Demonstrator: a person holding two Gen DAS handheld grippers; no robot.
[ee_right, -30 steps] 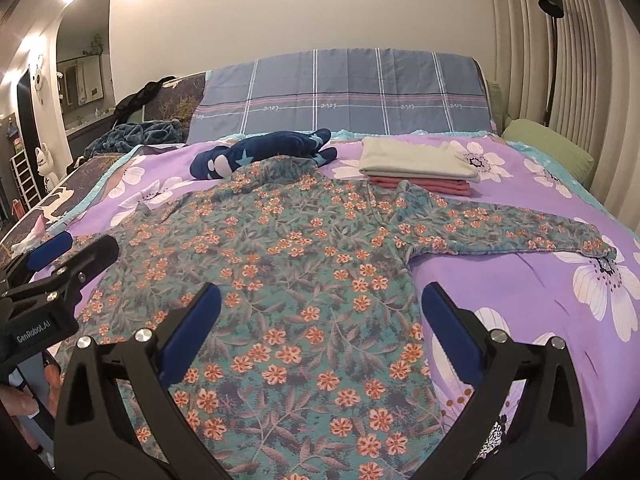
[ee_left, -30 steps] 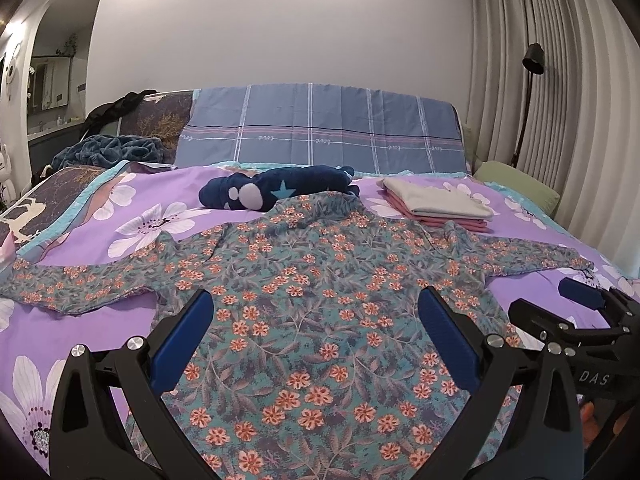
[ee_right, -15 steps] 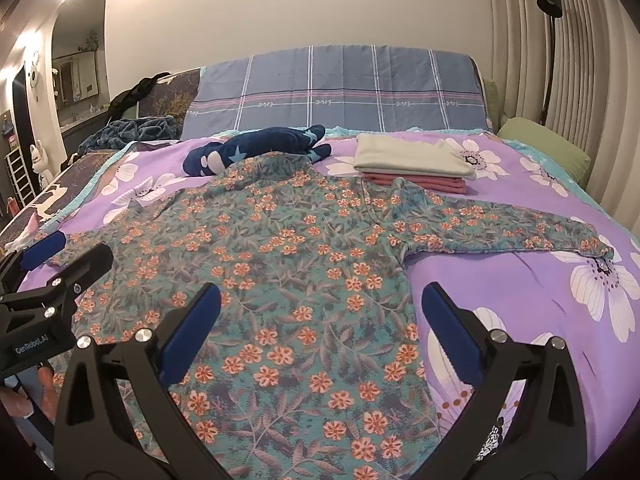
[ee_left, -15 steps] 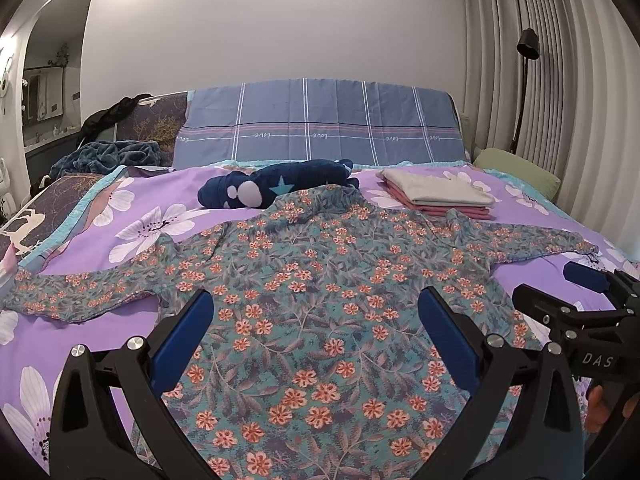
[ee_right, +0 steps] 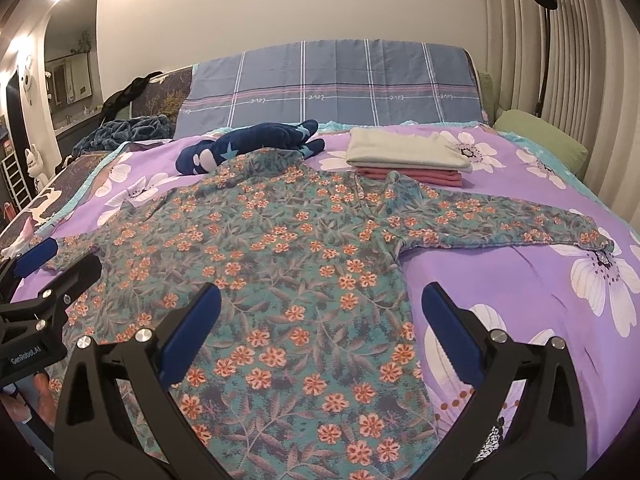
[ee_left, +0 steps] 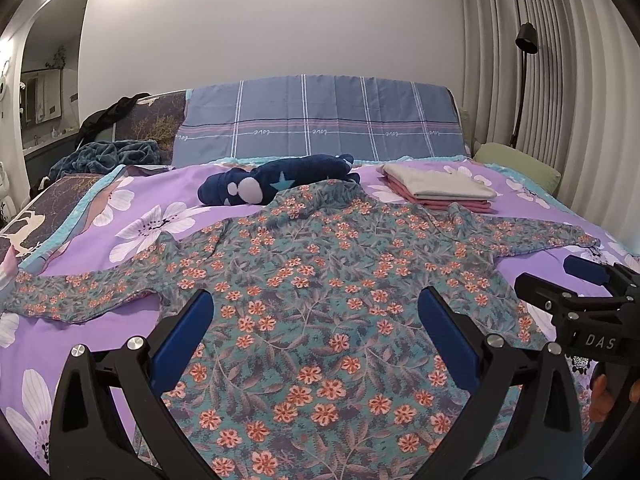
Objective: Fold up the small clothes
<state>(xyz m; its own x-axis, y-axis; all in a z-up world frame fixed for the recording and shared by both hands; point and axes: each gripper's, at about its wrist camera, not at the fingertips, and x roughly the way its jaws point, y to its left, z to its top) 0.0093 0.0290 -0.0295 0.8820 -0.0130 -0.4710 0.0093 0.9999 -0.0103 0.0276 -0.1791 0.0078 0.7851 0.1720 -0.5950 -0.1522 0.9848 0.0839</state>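
A bedroom with a pale wall, pleated curtains and a floor lamp (ee_left: 526,36) at the right frames a bed (ee_left: 132,236) covered in a purple flowered duvet, with a blue plaid pillow (ee_left: 320,120) propped at the head. Spread flat on it lies the floral shirt (ee_left: 320,288), collar toward the pillow and both sleeves stretched out to the sides. Over the last second both wrist views have pulled back and risen a little: the shirt now sits lower and slightly smaller in each view, more wall shows above the bed, and the cloth itself has not shifted. I take that as the laying-out being done and the folding not yet begun. The left gripper (ee_left: 320,332) hovers above the lower half of the shirt with its blue pads wide apart and nothing between them; the shirt's left sleeve reaches off to its left, well apart from the pads. The right gripper (ee_right: 320,328) is likewise released and empty, hanging over the shirt's right hem edge, with the right sleeve (ee_right: 500,220) stretching away ahead and to the right. Beyond the collar lie a navy plush toy (ee_left: 272,190) and a stack of folded clothes (ee_left: 440,188), just beside the shirt's shoulder. A sleeve fold inward looks like the likely first step.
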